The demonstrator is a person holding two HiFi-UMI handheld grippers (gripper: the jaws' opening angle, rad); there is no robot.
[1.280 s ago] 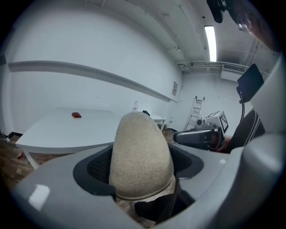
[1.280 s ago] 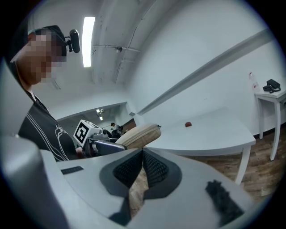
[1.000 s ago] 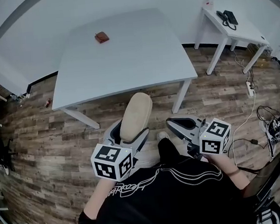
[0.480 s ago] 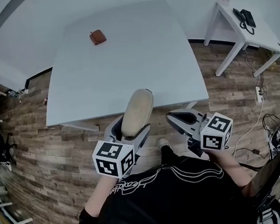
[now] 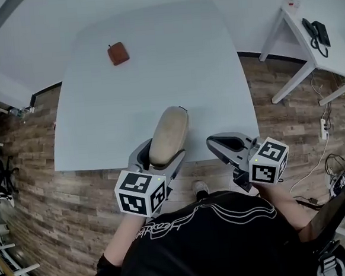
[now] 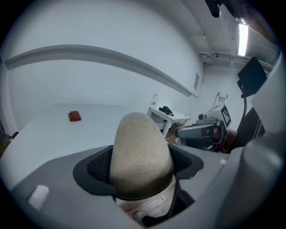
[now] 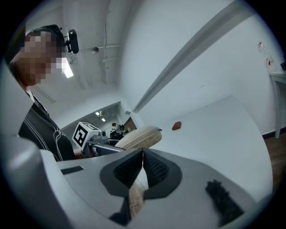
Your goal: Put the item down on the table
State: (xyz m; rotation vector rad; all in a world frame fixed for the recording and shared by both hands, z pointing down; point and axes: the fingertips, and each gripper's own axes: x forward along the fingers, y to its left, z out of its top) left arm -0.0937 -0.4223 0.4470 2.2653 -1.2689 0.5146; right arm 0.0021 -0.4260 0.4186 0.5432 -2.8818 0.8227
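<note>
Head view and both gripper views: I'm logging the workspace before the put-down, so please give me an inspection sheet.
Surface: white table, mostly bare.
Job's things: beige felt item, held over the table's near edge, not yet set down.
Clutter: small red-brown pouch on the table's far part.
Grippers: left gripper clamped on the beige felt item; right gripper jaws together, empty.
Cables: tangle on the floor at right.
Surroundings: wood-pattern floor; side table with black phone.

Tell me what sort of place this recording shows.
Probably an office or lab-style workroom: a large white table stands on a wood-plank floor, and a small white side desk by the wall carries a black desk telephone.
</note>
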